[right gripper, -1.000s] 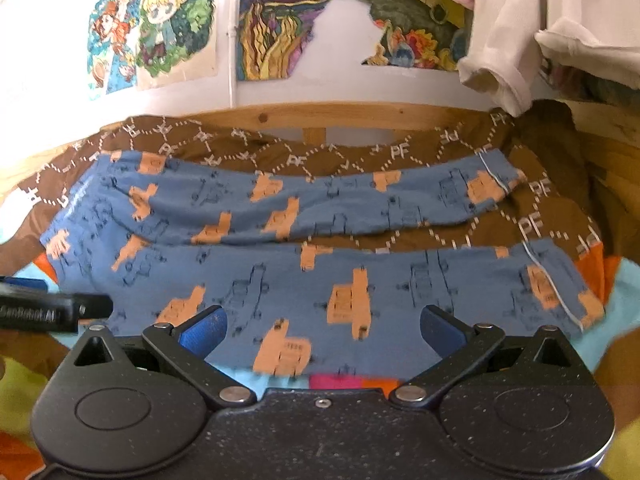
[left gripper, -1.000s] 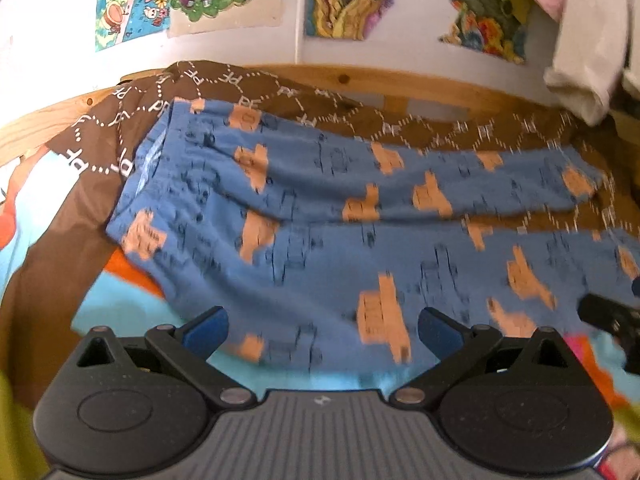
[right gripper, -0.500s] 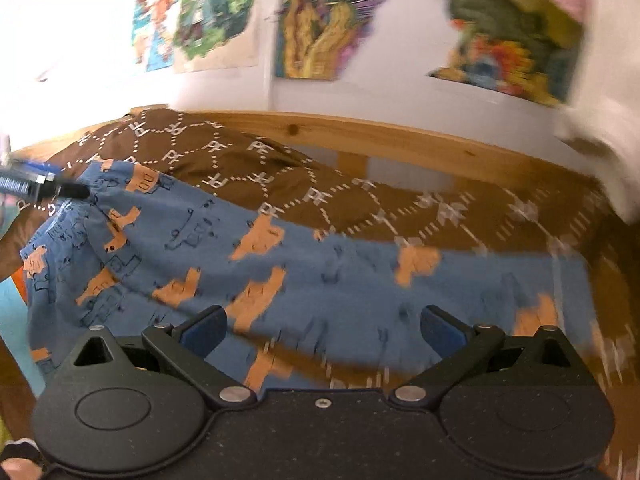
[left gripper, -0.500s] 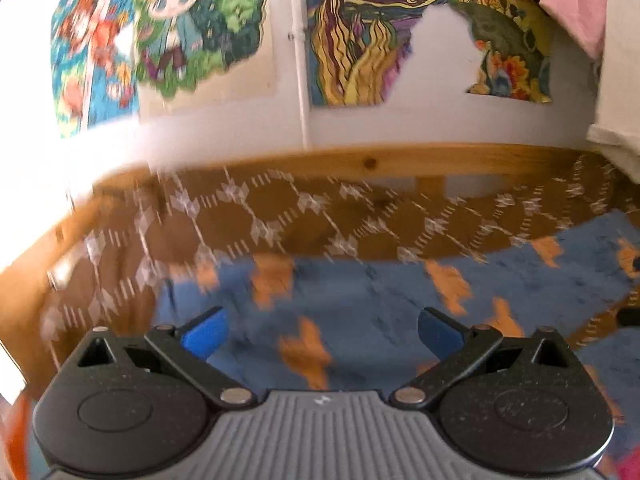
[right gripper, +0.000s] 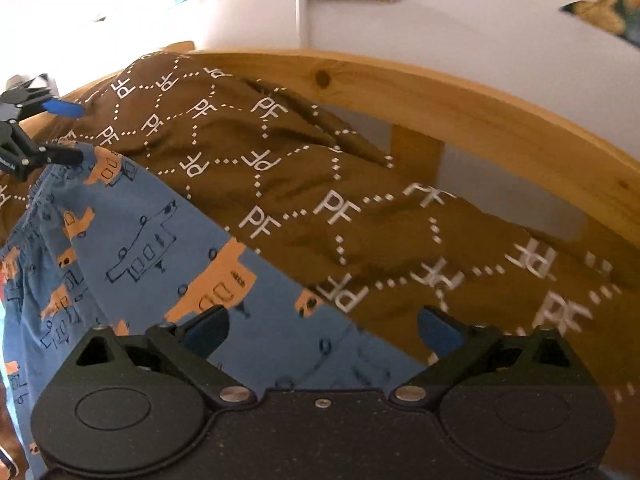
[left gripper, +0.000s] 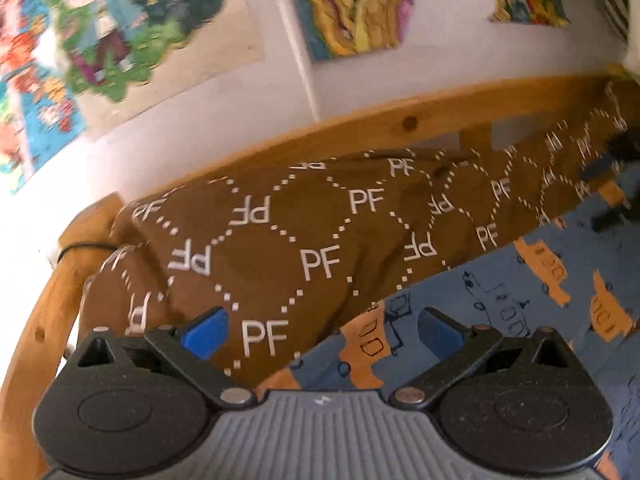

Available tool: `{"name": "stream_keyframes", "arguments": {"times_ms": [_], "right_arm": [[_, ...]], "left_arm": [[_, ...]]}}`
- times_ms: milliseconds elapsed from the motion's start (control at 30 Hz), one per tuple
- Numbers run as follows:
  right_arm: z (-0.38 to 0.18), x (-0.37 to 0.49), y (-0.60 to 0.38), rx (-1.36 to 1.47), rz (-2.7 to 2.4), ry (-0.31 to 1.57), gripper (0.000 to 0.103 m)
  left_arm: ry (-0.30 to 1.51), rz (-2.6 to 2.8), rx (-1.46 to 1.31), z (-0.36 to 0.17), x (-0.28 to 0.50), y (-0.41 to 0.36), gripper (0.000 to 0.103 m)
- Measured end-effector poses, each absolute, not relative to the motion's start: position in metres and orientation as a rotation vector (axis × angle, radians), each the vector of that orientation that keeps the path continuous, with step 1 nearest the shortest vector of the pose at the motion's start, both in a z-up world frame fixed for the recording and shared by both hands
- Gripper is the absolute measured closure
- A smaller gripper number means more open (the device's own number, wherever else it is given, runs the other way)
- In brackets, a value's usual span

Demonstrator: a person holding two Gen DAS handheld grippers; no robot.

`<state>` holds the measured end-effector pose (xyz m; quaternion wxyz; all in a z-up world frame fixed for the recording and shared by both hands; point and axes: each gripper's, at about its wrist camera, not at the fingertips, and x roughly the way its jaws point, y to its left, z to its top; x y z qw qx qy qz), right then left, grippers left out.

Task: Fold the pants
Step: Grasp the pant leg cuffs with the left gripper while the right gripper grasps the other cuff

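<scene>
The blue pants [right gripper: 132, 248] with orange trucks lie spread on a brown PF-printed blanket [right gripper: 304, 184] against the bed's wooden rail [right gripper: 460, 96]. The left tongs [left gripper: 320, 330] gape wide over the pants' upper edge, gripping nothing. The right tongs [right gripper: 322, 326] are wide too, just starting to close above cloth, nothing pinched.

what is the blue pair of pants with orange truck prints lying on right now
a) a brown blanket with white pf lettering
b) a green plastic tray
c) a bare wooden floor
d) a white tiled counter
a: the blue pants with orange truck prints lie on the brown blanket with white PF lettering, in front of a wooden bed rail.
</scene>
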<state>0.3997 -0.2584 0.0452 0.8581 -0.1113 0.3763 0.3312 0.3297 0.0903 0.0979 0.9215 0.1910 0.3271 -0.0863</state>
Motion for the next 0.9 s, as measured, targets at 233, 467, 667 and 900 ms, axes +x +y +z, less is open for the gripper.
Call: {"name": "stream_keyframes", "arguments": {"times_ms": [233, 467, 667, 900], "right_arm": [[0.026, 0.42, -0.232, -0.434, 0.75, 0.892, 0.036], [0.016, 0.418, -0.233, -0.46, 0.786, 0.913, 0.075], [0.021, 0.405, -0.225, -0.542, 0.762, 0.871, 0.101], [0.05, 0.393, -0.208, -0.651, 0.602, 0.646, 0.102]], "left_arm": [[0.745, -0.205, 0.509, 0.08, 0.343, 0.082, 0.042], [0.776, -0.213, 0.585, 0.064, 0.345, 0.075, 0.09], [0.697, -0.177, 0.604, 0.068, 0.334, 0.066, 0.102], [0.571, -0.054, 0.573, 0.089, 0.33, 0.061, 0.102]]}}
